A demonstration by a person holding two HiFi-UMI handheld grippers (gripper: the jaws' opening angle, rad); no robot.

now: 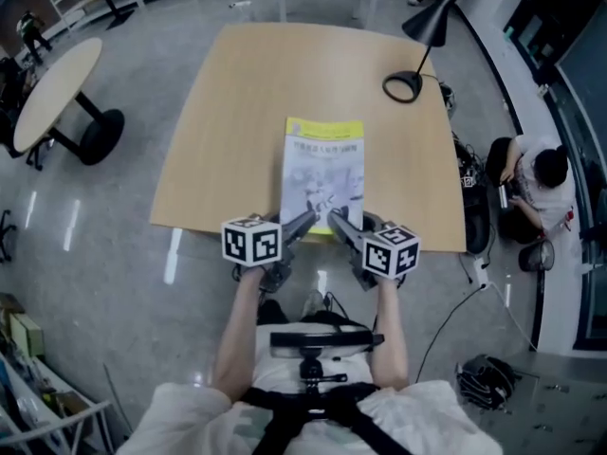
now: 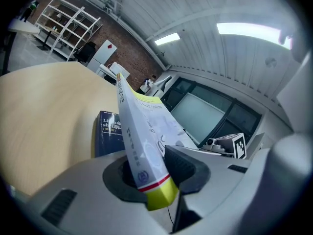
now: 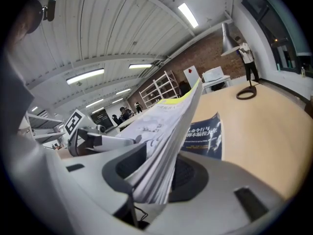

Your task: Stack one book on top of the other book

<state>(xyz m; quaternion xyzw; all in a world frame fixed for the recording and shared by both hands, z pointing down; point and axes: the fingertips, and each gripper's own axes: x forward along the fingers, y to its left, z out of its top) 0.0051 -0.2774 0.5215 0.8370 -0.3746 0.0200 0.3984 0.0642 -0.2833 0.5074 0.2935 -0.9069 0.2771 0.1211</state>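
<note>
A white book with yellow bands (image 1: 322, 173) is held flat over the near part of the tan table (image 1: 228, 112). My left gripper (image 1: 302, 226) is shut on its near left corner, spine side (image 2: 142, 146). My right gripper (image 1: 343, 227) is shut on its near right corner, on the page edges (image 3: 161, 165). A dark blue book (image 2: 108, 131) lies on the table under the white one. The right gripper view shows the blue book (image 3: 204, 135) too; in the head view it is hidden beneath the white book.
A black desk lamp (image 1: 417, 45) stands at the table's far right. A person (image 1: 536, 183) sits on the floor to the right of the table. A round table (image 1: 52, 93) stands at the far left. Cables (image 1: 484, 282) run by the table's right edge.
</note>
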